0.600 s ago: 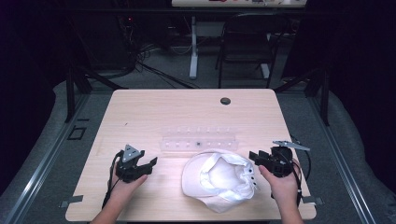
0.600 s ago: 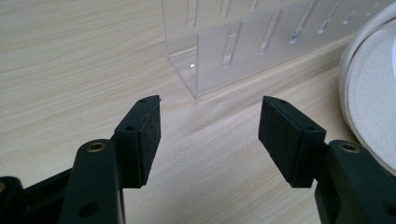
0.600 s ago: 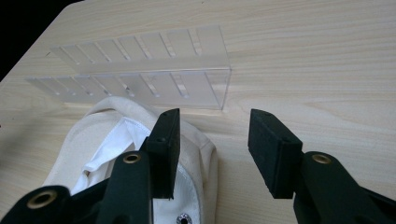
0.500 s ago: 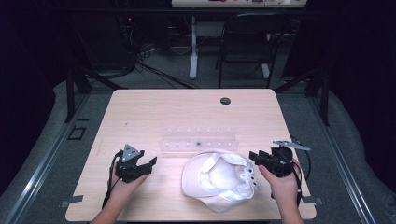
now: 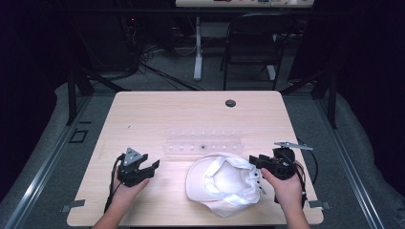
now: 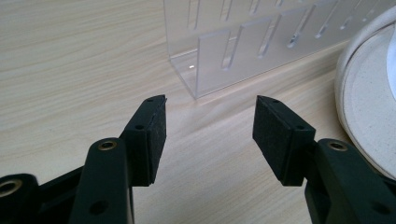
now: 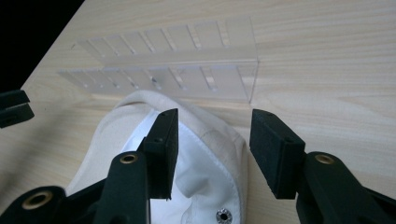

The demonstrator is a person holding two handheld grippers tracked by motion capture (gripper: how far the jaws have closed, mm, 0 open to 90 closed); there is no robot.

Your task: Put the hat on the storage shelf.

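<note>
Pale wood-grain table (image 5: 157,119) under the lamp, dark room beyond with a folding chair (image 5: 250,47) and floor cables. Left gripper (image 5: 152,168) sits low on the bare wood, jaws spread wide, nothing between them. Right gripper (image 5: 254,162) is at the rim of the soft white cloth cap (image 5: 224,183), which lies upside down on the table's near side, stitched lining showing; jaws parted astride the edge, pads seemingly not pressing. Just behind the cap stands a clear slotted acrylic rack (image 5: 203,142).
</note>
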